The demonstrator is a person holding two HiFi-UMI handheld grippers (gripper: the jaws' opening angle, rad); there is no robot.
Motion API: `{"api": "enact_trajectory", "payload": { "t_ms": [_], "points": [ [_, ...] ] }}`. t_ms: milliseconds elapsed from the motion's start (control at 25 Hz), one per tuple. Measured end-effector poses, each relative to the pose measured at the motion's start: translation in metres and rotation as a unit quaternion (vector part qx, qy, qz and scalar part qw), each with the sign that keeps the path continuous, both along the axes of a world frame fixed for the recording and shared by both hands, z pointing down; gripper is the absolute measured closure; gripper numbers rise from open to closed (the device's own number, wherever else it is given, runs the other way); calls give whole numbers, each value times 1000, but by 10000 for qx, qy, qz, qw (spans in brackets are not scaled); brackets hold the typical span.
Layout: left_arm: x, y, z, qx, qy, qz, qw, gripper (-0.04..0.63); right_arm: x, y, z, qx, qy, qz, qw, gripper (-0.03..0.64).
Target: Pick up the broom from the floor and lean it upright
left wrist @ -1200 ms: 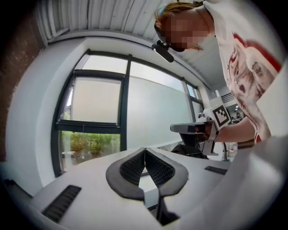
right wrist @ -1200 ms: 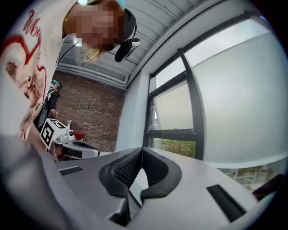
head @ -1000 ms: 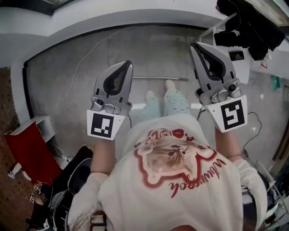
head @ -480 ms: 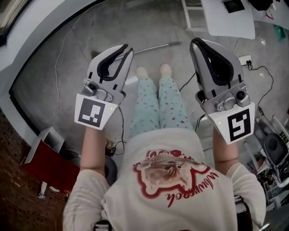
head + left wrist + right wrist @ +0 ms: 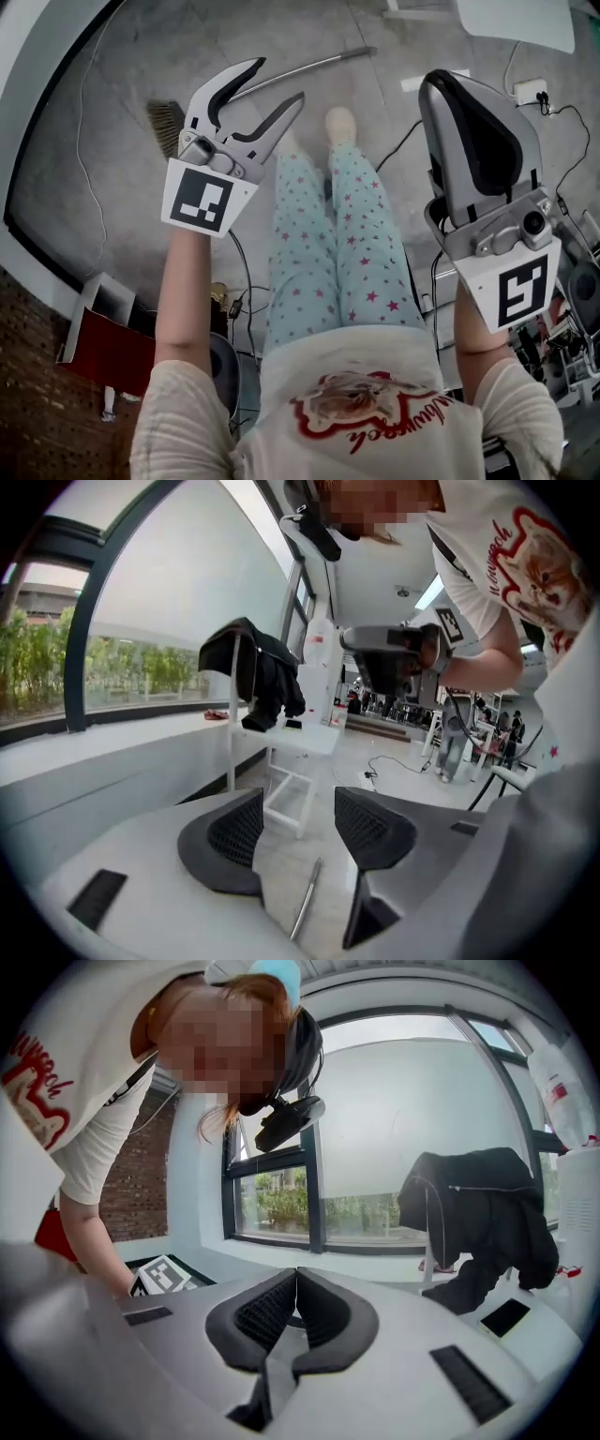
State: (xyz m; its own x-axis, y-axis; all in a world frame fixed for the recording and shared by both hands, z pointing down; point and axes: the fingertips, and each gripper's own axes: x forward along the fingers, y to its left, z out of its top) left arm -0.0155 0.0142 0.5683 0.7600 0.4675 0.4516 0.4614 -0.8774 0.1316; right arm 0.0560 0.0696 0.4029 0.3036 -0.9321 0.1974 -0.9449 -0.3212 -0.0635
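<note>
Broom [image 5: 167,127] lies flat on the grey floor in the head view, brown bristles and thin silver handle, just beyond the left gripper [image 5: 281,81]. Left gripper view: jaws have just been opening, now wide apart with nothing between them. Right gripper view: right gripper [image 5: 292,1302] pinched together, empty. Shirt lettering is unreadable.

Tongs: two. Left tongs [image 5: 281,81], jaws just been opening, nothing between them. Right tongs [image 5: 436,84], jaws together, empty.
Marker cubes: two, one per tongs: left cube [image 5: 200,197], right cube [image 5: 518,291].
Broom [image 5: 314,66]: one, lying on floor.
Person: one. Legs in starred trousers: two: left leg [image 5: 300,234], right leg [image 5: 370,234]. Foot [image 5: 339,122] clearly seen: one.
Power strip [image 5: 530,91]: one.
Red object [image 5: 103,342]: one.
Dark jacket [image 5: 258,672]: one.
White stand [image 5: 295,761] under jacket: one.
Head camera [image 5: 291,1117]: one.
</note>
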Motion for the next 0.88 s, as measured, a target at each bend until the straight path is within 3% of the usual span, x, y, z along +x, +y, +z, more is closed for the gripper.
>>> {"api": "enact_trajectory", "payload": {
  "t_ms": [280,480,680,880],
  "points": [
    [5,37,155,173,-535,104,9984,348,9,36,104,-197,-189,-33,9996,592],
    [-4,54,245,462,-832,509,9942,348,6,43,172,-209,-286,-90,9993,592],
    [-21,55,339,584,-1467,923,9831,350,7,43,233,-209,-317,-152,9992,592],
    [-49,58,400,999,-1921,1138,9696,350,0,48,272,-158,-355,-235,9990,592]
  ]
}}
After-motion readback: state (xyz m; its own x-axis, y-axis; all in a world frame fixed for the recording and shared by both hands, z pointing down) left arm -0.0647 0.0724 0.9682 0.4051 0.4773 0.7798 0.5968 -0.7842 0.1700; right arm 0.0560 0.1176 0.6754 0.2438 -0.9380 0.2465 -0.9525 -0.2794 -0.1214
